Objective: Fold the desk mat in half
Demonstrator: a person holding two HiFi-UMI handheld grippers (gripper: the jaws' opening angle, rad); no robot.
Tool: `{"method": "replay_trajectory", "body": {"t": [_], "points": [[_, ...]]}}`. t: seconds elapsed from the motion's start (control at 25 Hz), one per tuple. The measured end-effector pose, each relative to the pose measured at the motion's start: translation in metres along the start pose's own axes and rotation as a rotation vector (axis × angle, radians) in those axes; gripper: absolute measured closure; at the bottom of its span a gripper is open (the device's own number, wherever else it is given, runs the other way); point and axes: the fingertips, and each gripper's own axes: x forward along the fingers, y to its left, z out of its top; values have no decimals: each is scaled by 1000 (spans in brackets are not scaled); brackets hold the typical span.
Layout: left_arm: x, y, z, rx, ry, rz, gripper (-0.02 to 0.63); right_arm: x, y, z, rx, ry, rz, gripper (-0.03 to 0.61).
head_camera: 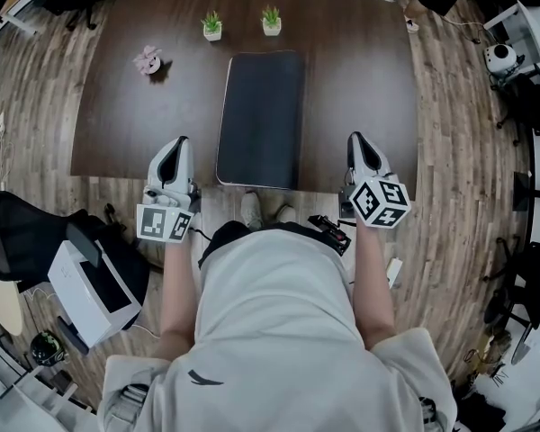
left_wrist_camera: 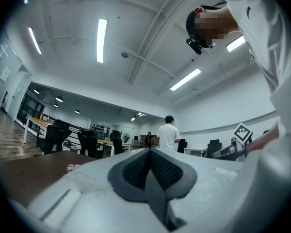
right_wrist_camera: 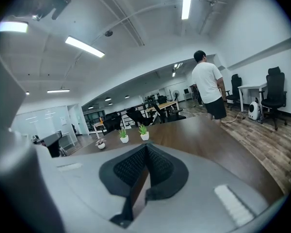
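- Head view: the desk mat (head_camera: 261, 120) lies flat on the dark brown surface (head_camera: 126, 124), near its middle. Its long sides run away from the person and its near short edge is close to the surface's near edge.
- The left gripper (head_camera: 175, 144) is over the near edge of the surface, to the left of the desk mat and apart from it. In the left gripper view its jaws are pressed together with nothing between them (left_wrist_camera: 149, 152).
- The right gripper (head_camera: 357, 139) is to the right of the desk mat, also at the near edge and not touching the mat. The right gripper view shows its jaws closed and empty (right_wrist_camera: 145, 147).
- Each gripper has a marker cube at its back end, left (head_camera: 165, 222) and right (head_camera: 379, 202).
- Two small potted plants (head_camera: 212, 25) (head_camera: 271, 20) stand side by side beyond the mat's far edge. A pink flower pot (head_camera: 148, 60) sits off to their left.
- The right gripper view looks across the surface (right_wrist_camera: 218, 149) to the same plants (right_wrist_camera: 123, 135) (right_wrist_camera: 144, 132) and to a standing person (right_wrist_camera: 207, 84) in a white shirt on the wooden floor.
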Motion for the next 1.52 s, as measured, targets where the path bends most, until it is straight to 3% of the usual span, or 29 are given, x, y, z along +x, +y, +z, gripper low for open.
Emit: {"method": "replay_trajectory", "body": {"t": [0.24,0.44,0.56,1.52], "points": [[3,0,-1,-2,2,-4,608,-5,4,11,-55,-68,28,578],[4,2,0,-2,2,-6,607,-33,28,40,-305,-357,89,577],[4,3,0,0,2,-4,608,-43,30,43,-362,-443,78,577],[1,-4,-1,-1,-2,3,608,-32,17,29,-360,-331,61,578]]}}
